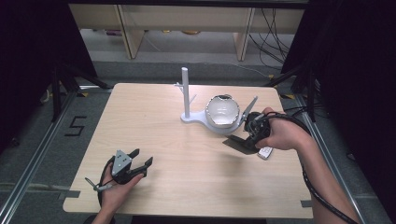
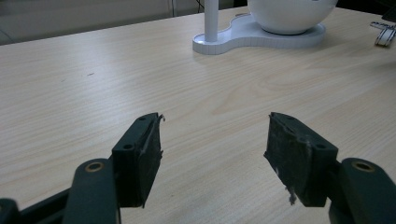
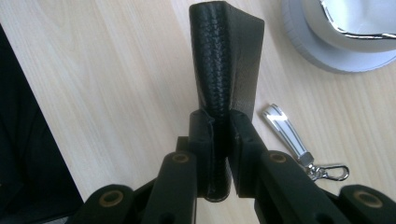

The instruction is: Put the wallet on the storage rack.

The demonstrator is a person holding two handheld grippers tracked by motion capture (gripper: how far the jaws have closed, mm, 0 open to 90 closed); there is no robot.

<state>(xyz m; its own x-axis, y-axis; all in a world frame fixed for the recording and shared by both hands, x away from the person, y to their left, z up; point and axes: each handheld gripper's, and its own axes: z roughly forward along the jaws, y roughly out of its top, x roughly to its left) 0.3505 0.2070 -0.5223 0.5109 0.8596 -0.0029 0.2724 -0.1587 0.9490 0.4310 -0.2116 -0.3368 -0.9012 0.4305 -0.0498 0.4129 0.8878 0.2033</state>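
Black leather case (image 1: 239, 143) lies near the right side of the wooden table (image 1: 154, 135) in the high view, clamped by the right gripper (image 1: 250, 133). Just beside it stands a white stand (image 1: 198, 116) with a thin post; a round white bowl (image 1: 222, 111) sits on its base, and whether anything is inside I cannot tell. The left gripper (image 1: 141, 161) rests near the front edge, with much free table around it.

In the left gripper view its jaws stand wide apart, grasping nothing, with worn dark pads (image 2: 299, 156).

In the right gripper view the jaws pinch the grainy, folded case (image 3: 224, 60). A shiny metal key fob (image 3: 287, 133) lies just beside.
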